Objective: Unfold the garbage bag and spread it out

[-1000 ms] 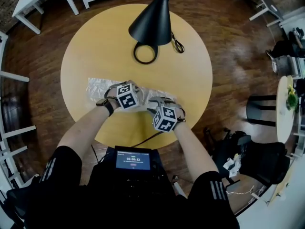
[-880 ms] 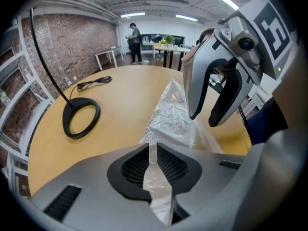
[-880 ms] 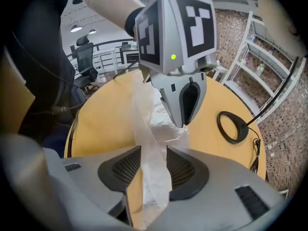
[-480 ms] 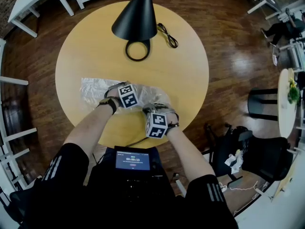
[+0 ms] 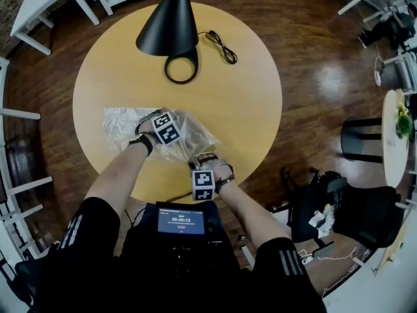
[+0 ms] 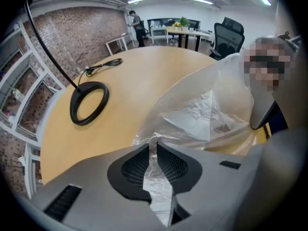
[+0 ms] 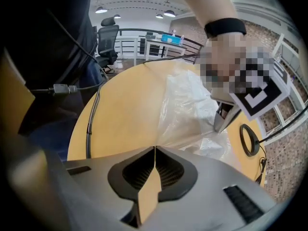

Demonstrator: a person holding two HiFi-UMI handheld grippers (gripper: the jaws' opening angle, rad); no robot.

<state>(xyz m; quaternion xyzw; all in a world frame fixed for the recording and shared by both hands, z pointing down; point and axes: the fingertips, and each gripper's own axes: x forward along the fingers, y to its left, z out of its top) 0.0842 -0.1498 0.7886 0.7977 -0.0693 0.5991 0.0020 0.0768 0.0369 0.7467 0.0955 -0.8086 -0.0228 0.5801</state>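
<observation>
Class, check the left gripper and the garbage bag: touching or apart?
Touching. Its own view shows the left gripper shut on a strip of the garbage bag, with the clear film pinched between the jaws.

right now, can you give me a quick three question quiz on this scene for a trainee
1. True or false: the left hand-held gripper is shut on the garbage bag.
2. Which of these stands on the table beyond the bag? A: a black lamp. B: a kettle. C: a laptop.
3. Short answer: in the head view, which hand-held gripper is nearer the person's body?

Key: 1 true. 2 A. 3 the right hand-held gripper.
</observation>
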